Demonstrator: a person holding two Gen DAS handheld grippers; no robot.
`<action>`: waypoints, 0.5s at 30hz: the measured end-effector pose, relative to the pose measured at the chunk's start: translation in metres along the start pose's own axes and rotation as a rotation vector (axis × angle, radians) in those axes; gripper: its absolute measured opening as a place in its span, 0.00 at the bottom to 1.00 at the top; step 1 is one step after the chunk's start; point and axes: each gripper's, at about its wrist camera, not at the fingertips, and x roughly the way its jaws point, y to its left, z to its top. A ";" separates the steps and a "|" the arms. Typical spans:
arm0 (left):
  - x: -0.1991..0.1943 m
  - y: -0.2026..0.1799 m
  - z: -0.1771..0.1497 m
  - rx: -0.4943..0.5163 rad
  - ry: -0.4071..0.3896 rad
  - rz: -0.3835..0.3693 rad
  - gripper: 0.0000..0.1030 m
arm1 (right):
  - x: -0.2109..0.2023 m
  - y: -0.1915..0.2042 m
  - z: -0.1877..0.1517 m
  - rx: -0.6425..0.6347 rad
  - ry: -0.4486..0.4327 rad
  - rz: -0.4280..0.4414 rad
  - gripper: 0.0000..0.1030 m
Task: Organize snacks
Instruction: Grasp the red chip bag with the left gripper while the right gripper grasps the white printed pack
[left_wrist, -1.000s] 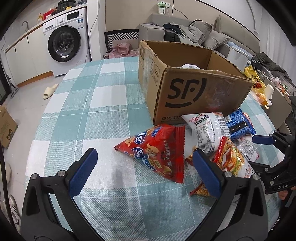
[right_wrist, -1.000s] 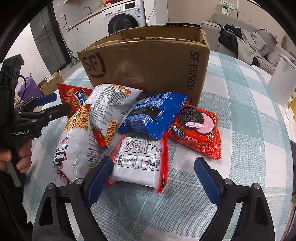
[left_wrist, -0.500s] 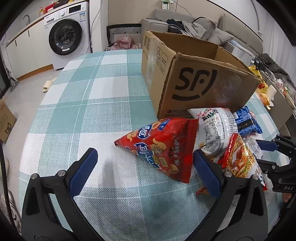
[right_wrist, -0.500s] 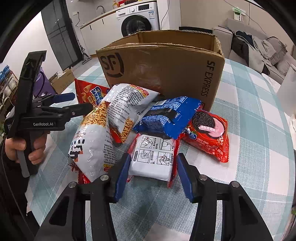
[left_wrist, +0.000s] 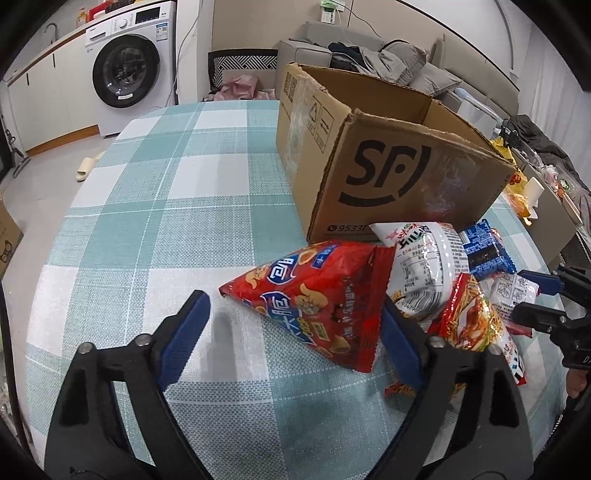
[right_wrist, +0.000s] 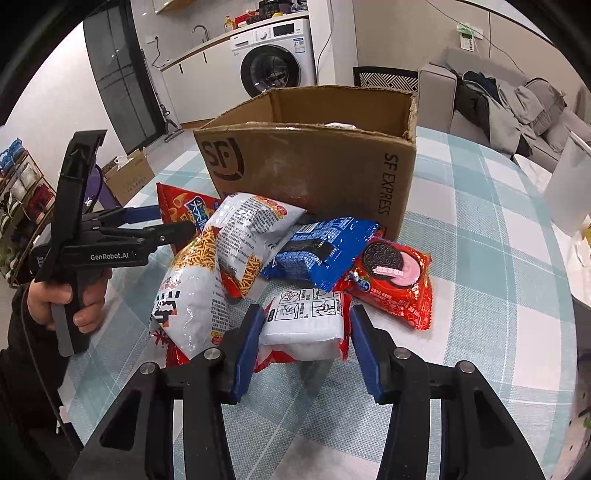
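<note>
The white snack packet (right_wrist: 306, 325) with red edges sits squarely between the blue pads of the right tool (right_wrist: 303, 347), which has just closed in and now pinches it by both sides at the near end of the pile. The rest of the pile lies behind it on the checked table (right_wrist: 480, 229) — a blue cookie pack (right_wrist: 321, 247), a red cookie pack (right_wrist: 395, 280) and a long white noodle-snack bag (right_wrist: 192, 295), all against the front wall of the open cardboard box (right_wrist: 314, 173).

The left tool (left_wrist: 295, 332) stands over the red chip bag (left_wrist: 317, 299) at the pile's other end. Its jaws have just been narrowing but are apart; one pad (left_wrist: 400, 347) is at the bag's crimped edge, the other (left_wrist: 184, 339) well clear over bare cloth, so nothing is clamped.
</note>
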 end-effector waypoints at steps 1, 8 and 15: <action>0.001 0.000 0.000 -0.002 0.001 -0.009 0.79 | -0.002 -0.001 0.000 0.001 -0.004 0.001 0.47; 0.001 -0.003 -0.002 0.000 0.007 -0.081 0.37 | -0.003 -0.003 0.001 0.002 -0.010 0.002 0.47; -0.009 -0.009 -0.003 0.033 -0.019 -0.106 0.30 | -0.009 -0.005 0.002 0.010 -0.029 -0.002 0.47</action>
